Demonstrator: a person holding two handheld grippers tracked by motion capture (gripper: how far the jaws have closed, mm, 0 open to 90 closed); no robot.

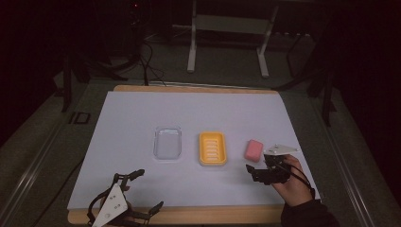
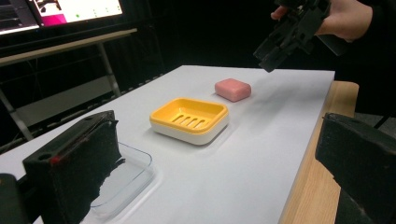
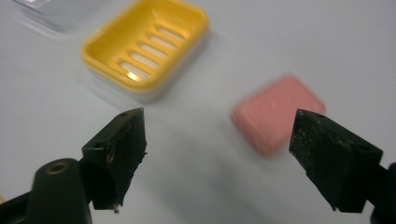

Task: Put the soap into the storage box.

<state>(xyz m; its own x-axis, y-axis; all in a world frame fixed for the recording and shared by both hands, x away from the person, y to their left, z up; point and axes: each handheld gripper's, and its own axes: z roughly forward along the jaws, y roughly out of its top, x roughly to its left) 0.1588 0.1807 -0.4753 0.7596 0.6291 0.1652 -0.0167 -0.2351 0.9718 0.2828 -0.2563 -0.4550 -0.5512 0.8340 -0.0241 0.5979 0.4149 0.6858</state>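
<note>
Your right gripper (image 1: 259, 166) hangs above the white sheet (image 1: 142, 118) that covers the table (image 1: 198, 88), held in your right hand (image 1: 293, 182) near the front right corner. Its jaws are spread wide and hold nothing. In the right gripper view the pink soap bar (image 3: 279, 113) lies on the sheet ahead of the jaws and toward the one on that view's right side, not between them and not touching either; its edges are blurred there. In the high view the bar sits just beyond the jaw tips, slightly tilted, to the right of the yellow soap dish (image 1: 212, 148) and apart from it.

The dish stands at the middle of the sheet, slotted tray up, empty. Left of it, with a gap between, lies a clear plastic lid or tray (image 1: 168, 142), also empty.

Your left gripper (image 1: 146, 189) rests at the front left edge of the table, jaws spread wide, holding nothing. In the left gripper view the clear tray lies just past the jaw at that view's left, with the dish and the soap bar farther off and your right gripper above them.
</note>
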